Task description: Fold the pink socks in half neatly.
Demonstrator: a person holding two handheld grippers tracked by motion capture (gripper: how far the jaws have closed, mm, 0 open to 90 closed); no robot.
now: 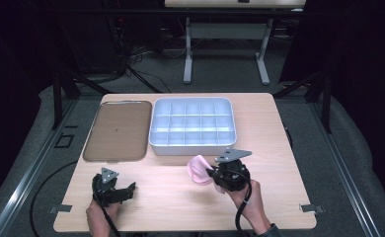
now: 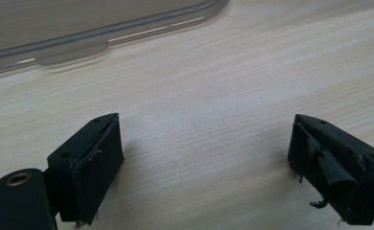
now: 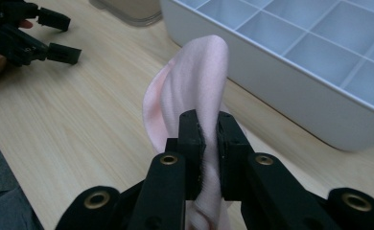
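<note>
A pale pink cloth point(image 1: 198, 169) hangs folded above the wooden table point(image 1: 274, 133), just in front of the white divided tray point(image 1: 192, 146). My right gripper point(image 1: 211, 172) is shut on the pink cloth point(image 3: 194, 91), whose folds rise between and beyond the two black jaws near the tray's front wall point(image 3: 281, 91). My left gripper point(image 1: 131, 189) rests low at the table's front left with its jaws spread wide and nothing between them; its fingers point(image 2: 91, 163) hover over bare wood. The left gripper point(image 3: 55, 36) also shows far off in the right gripper view.
A brown flat tray point(image 1: 116, 129) lies left of the white divided tray, and its rim point(image 2: 103, 40) shows ahead of the left jaws. The white tray holds several empty compartments. Dark floor, cables and another table's legs point(image 1: 188, 54) lie beyond the far edge.
</note>
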